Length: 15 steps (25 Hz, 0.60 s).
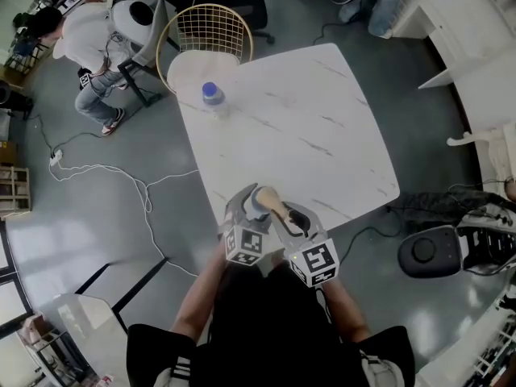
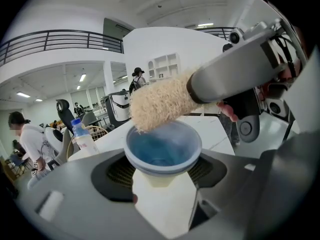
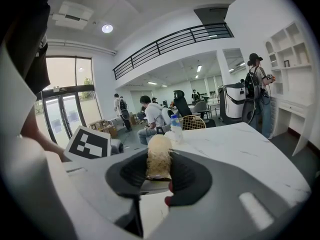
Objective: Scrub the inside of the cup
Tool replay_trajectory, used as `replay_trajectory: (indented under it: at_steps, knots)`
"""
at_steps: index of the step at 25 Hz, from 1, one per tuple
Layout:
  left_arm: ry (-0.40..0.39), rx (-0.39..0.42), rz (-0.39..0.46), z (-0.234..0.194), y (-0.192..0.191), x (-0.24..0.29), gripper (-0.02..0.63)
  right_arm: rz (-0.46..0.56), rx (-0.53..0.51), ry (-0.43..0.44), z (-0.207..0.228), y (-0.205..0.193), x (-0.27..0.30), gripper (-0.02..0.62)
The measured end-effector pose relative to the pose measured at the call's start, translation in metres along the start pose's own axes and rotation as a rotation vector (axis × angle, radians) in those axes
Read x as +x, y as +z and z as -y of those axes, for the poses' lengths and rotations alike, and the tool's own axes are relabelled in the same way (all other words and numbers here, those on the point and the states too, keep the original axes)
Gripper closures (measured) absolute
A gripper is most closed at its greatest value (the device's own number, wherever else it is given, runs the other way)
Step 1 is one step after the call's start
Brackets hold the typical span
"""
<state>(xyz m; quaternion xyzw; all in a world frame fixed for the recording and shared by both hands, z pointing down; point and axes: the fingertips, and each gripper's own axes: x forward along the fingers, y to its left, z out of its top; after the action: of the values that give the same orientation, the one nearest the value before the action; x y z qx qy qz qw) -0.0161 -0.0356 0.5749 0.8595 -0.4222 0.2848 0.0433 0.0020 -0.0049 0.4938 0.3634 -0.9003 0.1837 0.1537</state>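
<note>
My left gripper (image 1: 251, 208) is shut on a cup (image 2: 162, 151) that is blue inside and cream outside, with its mouth facing away from the camera. The cup (image 1: 256, 205) hangs over the table's near edge. My right gripper (image 1: 289, 216) is shut on a tan loofah scrubber (image 3: 159, 156). In the left gripper view the scrubber (image 2: 159, 105) lies across the cup's far rim with its tip at the mouth, and the right gripper's grey body (image 2: 250, 66) comes in from the right. The cup's bottom is partly hidden by the scrubber.
A capped water bottle (image 1: 212, 96) stands at the far left of the white marble table (image 1: 322, 135). Behind it is a gold wire chair (image 1: 205, 35), and a person (image 1: 101, 35) sits further left. Cables (image 1: 121, 176) trail over the grey floor.
</note>
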Motion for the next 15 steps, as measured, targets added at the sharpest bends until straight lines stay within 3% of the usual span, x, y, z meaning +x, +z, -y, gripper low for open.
replay_trajectory:
  at_steps: [15]
  knots:
    - [-0.018,0.087,0.112,-0.008,0.019,-0.038,0.293,-0.042,-0.010,-0.075,-0.014,-0.002,0.000,0.488]
